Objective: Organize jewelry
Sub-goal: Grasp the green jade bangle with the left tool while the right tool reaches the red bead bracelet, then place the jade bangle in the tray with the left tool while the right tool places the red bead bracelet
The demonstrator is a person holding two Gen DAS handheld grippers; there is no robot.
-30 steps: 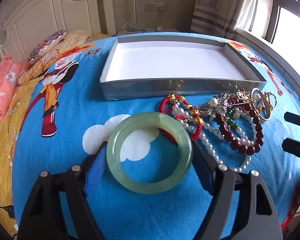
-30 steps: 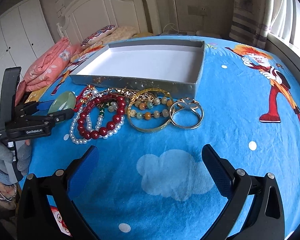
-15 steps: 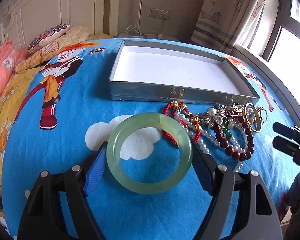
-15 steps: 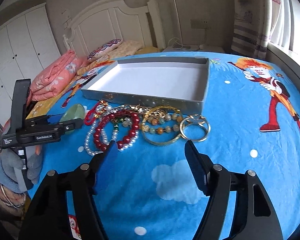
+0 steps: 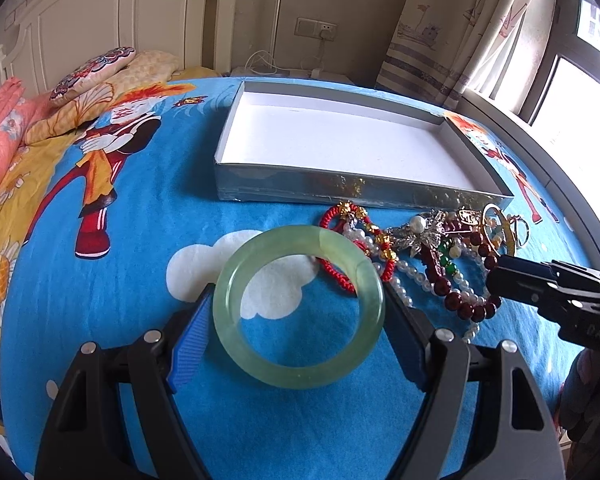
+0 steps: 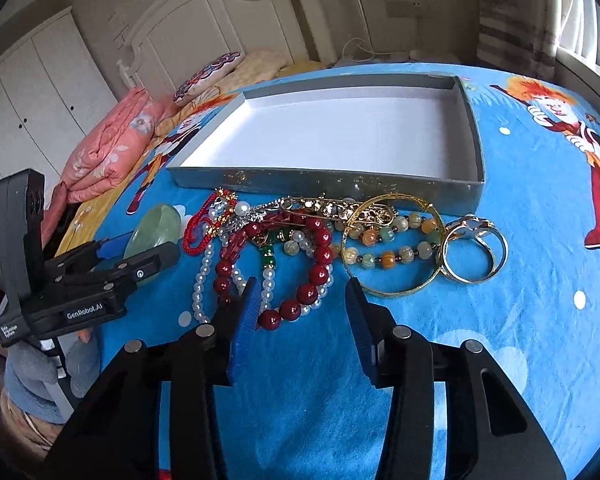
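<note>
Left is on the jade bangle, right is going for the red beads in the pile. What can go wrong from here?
1. The dark red bead bracelet lies tangled with the pearl strand and red cord bracelet; lifting it may drag them along.
2. The right gripper has just been closing with the beads only at its tips, not yet pinched; a shallow grip could slip.
3. The left gripper holds the smooth green bangle by its rim; it could pop out before reaching the tray.

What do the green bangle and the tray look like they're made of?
Green bangle: likely jade or glass, being translucent pale green with a smooth, glossy surface. Tray: probably cardboard, with thin walls, a silver foil-like sheen outside and a matte white inside.
</note>
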